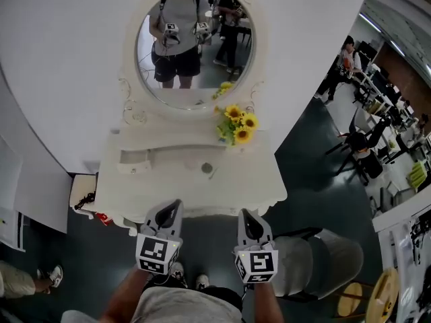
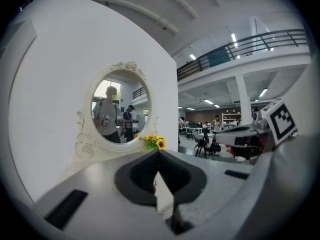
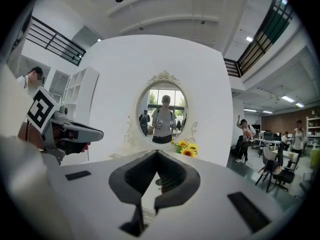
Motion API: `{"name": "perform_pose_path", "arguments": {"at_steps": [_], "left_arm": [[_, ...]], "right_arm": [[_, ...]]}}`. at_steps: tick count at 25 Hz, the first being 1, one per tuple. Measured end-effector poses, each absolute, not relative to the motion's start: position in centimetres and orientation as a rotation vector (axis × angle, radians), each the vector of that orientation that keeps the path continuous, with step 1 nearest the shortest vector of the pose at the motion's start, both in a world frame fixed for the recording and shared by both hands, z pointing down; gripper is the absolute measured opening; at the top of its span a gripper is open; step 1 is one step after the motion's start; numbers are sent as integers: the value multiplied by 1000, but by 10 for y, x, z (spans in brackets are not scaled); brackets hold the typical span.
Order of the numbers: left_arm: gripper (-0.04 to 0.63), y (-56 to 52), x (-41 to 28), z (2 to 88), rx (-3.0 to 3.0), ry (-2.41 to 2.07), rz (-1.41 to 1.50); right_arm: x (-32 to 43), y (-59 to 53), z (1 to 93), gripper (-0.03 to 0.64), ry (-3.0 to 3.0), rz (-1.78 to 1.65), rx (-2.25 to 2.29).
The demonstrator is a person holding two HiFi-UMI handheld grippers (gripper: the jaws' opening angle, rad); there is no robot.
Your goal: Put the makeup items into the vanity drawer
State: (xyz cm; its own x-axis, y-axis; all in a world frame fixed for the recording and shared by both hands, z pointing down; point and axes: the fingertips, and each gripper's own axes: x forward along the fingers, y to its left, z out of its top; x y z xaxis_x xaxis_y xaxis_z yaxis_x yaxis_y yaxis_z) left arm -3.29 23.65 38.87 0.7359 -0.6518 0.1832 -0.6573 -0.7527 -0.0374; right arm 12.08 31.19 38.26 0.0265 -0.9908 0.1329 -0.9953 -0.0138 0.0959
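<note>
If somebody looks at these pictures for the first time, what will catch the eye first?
The oval mirror at the back of the white vanity draws the eye first. Bright yellow sunflowers stand just below its right side. Nearer to the camera, the left claw and the right claw are both shut and empty, at the vanity's front edge.

Lighting: bright, even, with white ceiling strip lights (image 2: 234,37) glowing overhead. Fisheye lens bending edges, black corners vignetting, soft shadows lying faint throughout.

My jaws look matt grey plastic; the white bench (image 1: 236,180) is smooth and painted, its mirror (image 1: 195,46) glossy glass
</note>
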Motion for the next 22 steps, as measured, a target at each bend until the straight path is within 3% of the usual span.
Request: {"name": "perform_pose_path", "arguments": {"at_steps": [12, 22], "left_arm": [[-2, 159, -23, 399, 2870, -1078, 305], [-2, 59, -7, 418, 2678, -1351, 302]], "right_arm": [[122, 228, 386, 8, -2089, 51, 2064], [140, 93, 409, 8, -2300, 85, 1789]]}}
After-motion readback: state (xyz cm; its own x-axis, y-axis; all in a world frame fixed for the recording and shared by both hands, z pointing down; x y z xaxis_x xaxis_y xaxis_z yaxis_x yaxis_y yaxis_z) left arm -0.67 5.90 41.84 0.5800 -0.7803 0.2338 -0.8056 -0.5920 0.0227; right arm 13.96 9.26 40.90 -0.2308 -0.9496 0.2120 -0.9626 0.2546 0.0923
